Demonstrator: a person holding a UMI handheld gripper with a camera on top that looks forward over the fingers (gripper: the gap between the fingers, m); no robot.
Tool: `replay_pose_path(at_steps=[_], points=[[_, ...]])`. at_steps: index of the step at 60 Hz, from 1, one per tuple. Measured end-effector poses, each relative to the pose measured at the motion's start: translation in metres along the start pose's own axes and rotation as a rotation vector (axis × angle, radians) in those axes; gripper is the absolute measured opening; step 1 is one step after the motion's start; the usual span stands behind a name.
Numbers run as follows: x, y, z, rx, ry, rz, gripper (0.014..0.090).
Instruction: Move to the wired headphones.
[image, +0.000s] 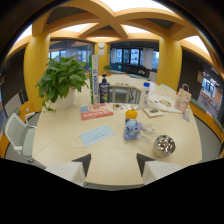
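My gripper (114, 163) hovers above the near edge of a round beige table (60, 125). It is open, its two dark fingertips (84, 162) wide apart with only bare tabletop between them. I cannot make out wired headphones anywhere on the table. Just ahead of the fingers lie a light blue face mask (96, 135) and a small blue plush toy (132, 129) with an orange ball (131, 114) behind it. A small dark item (117, 106) lies farther back, too small to identify.
A shiny metal bowl (164, 144) sits ahead to the right. Farther back stand a potted green plant (62, 82), a tall white box (94, 77), a dark bottle (104, 90), a red booklet (96, 111), a white bottle (145, 95), papers (162, 104) and a gift bag (183, 97). A white chair (17, 135) stands at the left.
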Motion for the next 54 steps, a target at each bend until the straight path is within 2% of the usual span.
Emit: replay_pose_path(at_steps=[18, 31, 45, 54], points=[[0.004, 0.031, -0.016, -0.026, 0.032, 0.001, 0.0861], [0.065, 0.044, -0.007, -0.061, 0.113, -0.014, 0.0865], [0.136, -0.001, 0.059, -0.043, 0.133, -0.007, 0.0866], [0.176, -0.027, 0.124, -0.077, 0.119, 0.002, 0.0867]])
